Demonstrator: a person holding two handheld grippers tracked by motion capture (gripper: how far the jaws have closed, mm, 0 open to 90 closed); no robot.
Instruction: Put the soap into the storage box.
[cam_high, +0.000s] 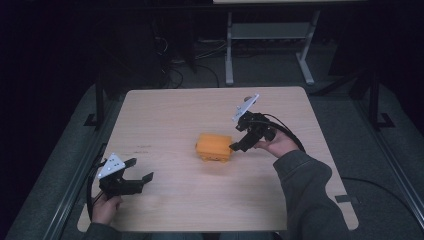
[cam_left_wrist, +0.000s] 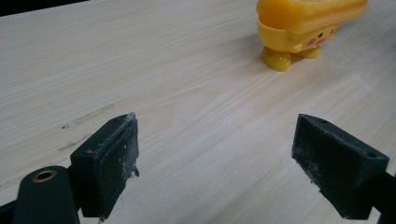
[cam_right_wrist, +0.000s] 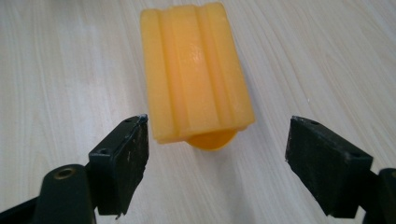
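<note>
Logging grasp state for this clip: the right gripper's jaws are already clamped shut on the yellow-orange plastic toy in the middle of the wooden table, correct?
Not quite. In the right gripper view the right gripper has its jaws wide open, short of the yellow-orange plastic toy, which does sit mid-table on the wooden table.

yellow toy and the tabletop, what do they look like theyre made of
Yellow toy: probably moulded plastic, smooth and slightly glossy, with rounded ridges along its top and printed face marks seen in the left gripper view. Tabletop: pale wood-grain surface with a matte finish, likely laminate rather than solid wood; the streaky grain shows, but that cannot be settled.
</note>
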